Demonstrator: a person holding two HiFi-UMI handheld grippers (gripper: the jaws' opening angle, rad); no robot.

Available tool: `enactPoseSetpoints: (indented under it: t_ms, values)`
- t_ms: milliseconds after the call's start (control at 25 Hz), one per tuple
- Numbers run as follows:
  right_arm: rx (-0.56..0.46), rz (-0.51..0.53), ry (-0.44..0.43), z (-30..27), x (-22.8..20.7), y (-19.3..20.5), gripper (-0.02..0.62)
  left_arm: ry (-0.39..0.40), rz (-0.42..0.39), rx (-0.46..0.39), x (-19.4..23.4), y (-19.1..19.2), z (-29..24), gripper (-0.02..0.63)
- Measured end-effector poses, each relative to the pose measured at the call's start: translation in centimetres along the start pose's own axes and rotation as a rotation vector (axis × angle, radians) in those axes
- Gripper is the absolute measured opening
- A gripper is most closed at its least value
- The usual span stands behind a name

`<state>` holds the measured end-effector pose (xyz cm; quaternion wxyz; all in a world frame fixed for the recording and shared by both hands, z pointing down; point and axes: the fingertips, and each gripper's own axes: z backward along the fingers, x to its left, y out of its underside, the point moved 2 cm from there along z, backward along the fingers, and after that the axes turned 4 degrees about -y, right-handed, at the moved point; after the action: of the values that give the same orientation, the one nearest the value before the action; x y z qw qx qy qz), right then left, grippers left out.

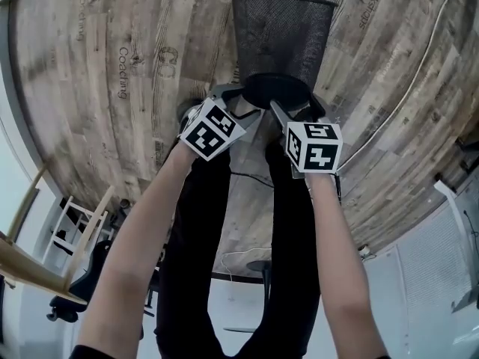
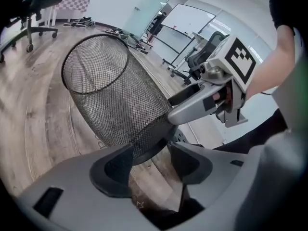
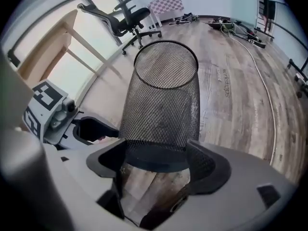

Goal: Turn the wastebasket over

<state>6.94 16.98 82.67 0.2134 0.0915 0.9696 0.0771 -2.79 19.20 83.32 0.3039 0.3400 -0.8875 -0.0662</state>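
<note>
Head view: the wastebasket (image 1: pixel 281 40) lies with its long axis running away from me, base nearest. The left gripper (image 1: pixel 238 102) and right gripper (image 1: pixel 298 111) sit equally close at that base.

Left gripper view: jaws wide, base corner between them, ungripped.

Right gripper view: jaws widest, astride the base, seemingly not pressing.

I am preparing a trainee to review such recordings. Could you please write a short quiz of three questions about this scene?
1. The wastebasket is made of: A) black wire mesh, B) white plastic, C) woven straw.
2. True or false: the wastebasket is full of paper.
3. Fill in: the jaws of the left tool and the right tool both stand around the wastebasket's ____.
Key: 1 A; 2 false; 3 base.
</note>
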Motion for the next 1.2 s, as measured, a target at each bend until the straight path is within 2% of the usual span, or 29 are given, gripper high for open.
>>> enactPoseSetpoints:
  t_ms: [200, 320, 480, 600, 680, 800, 960, 1040, 1200]
  values:
    - [0.017, 0.000, -0.013, -0.2, 0.1, -0.1, 0.382, 0.005, 0.024, 0.018, 0.7, -0.2, 0.5, 0.278]
    - [0.036, -0.008, -0.019, -0.3, -0.2, 0.0, 0.384, -0.036, 0.012, -0.013, 2.8, -2.7, 1.7, 0.285]
    - [0.073, -0.020, -0.030, -0.4, -0.3, 0.1, 0.387, -0.110, -0.118, -0.089, 7.1, -8.9, 4.2, 0.316]
    - [0.090, -0.021, -0.034, -0.4, -0.4, 0.0, 0.387, -0.179, -0.235, -0.148, 10.6, -14.8, 6.2, 0.318]
    - [0.088, -0.022, -0.038, -0.4, -0.4, 0.1, 0.387, -0.195, -0.294, -0.160, 12.3, -18.1, 6.8, 0.318]
    - [0.082, -0.023, -0.048, -0.3, -0.4, 0.2, 0.388, -0.149, -0.403, -0.090, 13.0, -20.5, 6.1, 0.316]
    - [0.079, -0.024, -0.061, -0.2, -0.7, 0.1, 0.387, -0.031, -0.549, 0.071, 12.1, -20.2, 4.2, 0.308]
    - [0.078, -0.025, -0.066, -0.2, -0.9, 0.1, 0.388, 0.012, -0.577, 0.091, 11.5, -19.9, 3.8, 0.247]
    - [0.073, -0.022, -0.069, -0.2, -0.8, 0.1, 0.388, 0.026, -0.590, 0.097, 11.4, -19.9, 3.9, 0.229]
